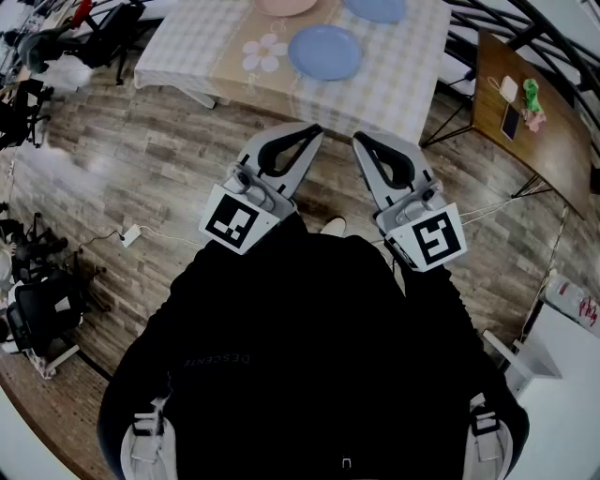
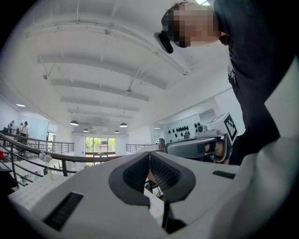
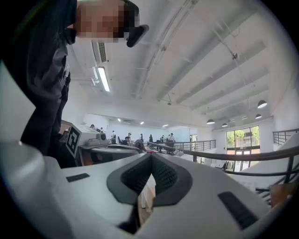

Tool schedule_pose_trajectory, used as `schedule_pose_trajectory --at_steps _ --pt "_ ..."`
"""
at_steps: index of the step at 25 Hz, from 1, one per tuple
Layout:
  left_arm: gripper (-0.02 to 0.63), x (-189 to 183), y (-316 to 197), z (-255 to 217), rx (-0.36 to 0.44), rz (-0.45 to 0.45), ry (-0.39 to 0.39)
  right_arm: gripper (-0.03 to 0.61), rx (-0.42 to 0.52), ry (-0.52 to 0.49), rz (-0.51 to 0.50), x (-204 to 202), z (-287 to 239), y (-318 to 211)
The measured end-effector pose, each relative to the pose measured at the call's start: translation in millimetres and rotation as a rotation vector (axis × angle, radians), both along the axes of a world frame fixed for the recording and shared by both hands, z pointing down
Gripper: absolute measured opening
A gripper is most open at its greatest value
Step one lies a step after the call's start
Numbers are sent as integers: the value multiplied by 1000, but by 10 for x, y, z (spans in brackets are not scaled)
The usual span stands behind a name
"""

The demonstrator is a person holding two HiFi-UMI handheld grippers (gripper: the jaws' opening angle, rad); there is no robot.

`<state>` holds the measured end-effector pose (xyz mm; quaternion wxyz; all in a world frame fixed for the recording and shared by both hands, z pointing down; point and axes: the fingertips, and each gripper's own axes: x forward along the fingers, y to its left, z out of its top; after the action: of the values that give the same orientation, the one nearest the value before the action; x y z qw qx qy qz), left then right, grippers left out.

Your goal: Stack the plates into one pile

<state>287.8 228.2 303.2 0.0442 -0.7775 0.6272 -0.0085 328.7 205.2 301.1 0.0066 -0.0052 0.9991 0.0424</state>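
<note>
Bright, even indoor light; pendant lamps (image 2: 74, 123) and a ceiling strip light (image 3: 103, 78) lit; far window (image 2: 99, 144) blown out by daylight; heavy fisheye bend and black corners in both gripper views; nearest foreground soft; head view sharp; person's black top (image 1: 319, 356) nearly detailless.

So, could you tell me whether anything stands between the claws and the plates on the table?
Nothing visible does. The left claw and right claw, both shut and empty, are held short of the near edge of the table. The near blue plate lies uncovered, the far blue plate and pink plate beyond it.
</note>
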Motion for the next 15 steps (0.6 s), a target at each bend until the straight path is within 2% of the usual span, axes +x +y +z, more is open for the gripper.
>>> schedule_pose_trajectory --at_steps 15 --pt "20 144 76 67 -29 17 33 6 -56 -40 -3 159 11 26"
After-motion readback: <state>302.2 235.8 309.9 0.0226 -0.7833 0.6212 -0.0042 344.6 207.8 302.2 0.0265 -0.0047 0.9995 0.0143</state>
